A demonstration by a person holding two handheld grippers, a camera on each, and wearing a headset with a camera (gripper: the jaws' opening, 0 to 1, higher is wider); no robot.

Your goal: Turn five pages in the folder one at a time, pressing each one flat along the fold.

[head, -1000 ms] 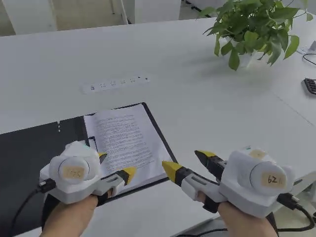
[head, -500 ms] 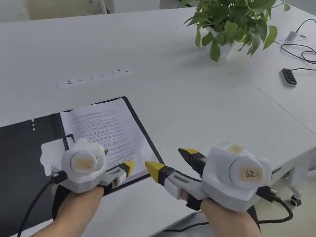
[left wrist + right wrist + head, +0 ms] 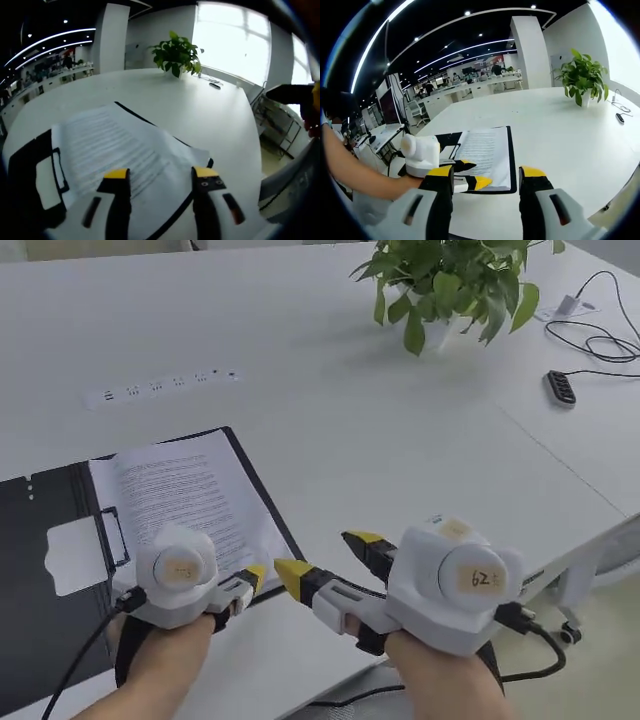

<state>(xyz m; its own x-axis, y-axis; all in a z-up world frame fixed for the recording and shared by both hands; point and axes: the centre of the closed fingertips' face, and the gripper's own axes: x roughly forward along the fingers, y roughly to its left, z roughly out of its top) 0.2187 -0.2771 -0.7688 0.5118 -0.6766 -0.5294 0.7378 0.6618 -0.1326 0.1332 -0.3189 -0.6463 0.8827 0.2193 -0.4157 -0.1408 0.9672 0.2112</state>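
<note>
Left gripper view: left gripper (image 3: pixel 161 173) has its jaws apart w/ nothing between them, yellow tips poised over the near right corner of the top page (image 3: pixel 115 145) — contact w/ the paper can't be judged. The page, dense w/ printed text, lies flat on the right half of the black folder (image 3: pixel 25 630), which sits open on the white table (image 3: pixel 400 450). The folder's black edge shows just past the page's right side & near corner. The left inside cover carries a white pocket (image 3: pixel 75 555) beside the spine.

Right gripper (image 3: pixel 486 171) — jaws also wide apart, empty — is over bare table just right of the folder's near right corner, close to the left gripper but apart from it in head view. Its tips point toward the folder. In right gripper view the left gripper sits low left, over the folder's near edge.

Farther out: recessed outlet strip (image 3: pixel 160 388) beyond the folder's far edge, potted plant (image 3: pixel 450 280) at far right, black power strip (image 3: pixel 560 387) w/ cable right of the plant.
</note>
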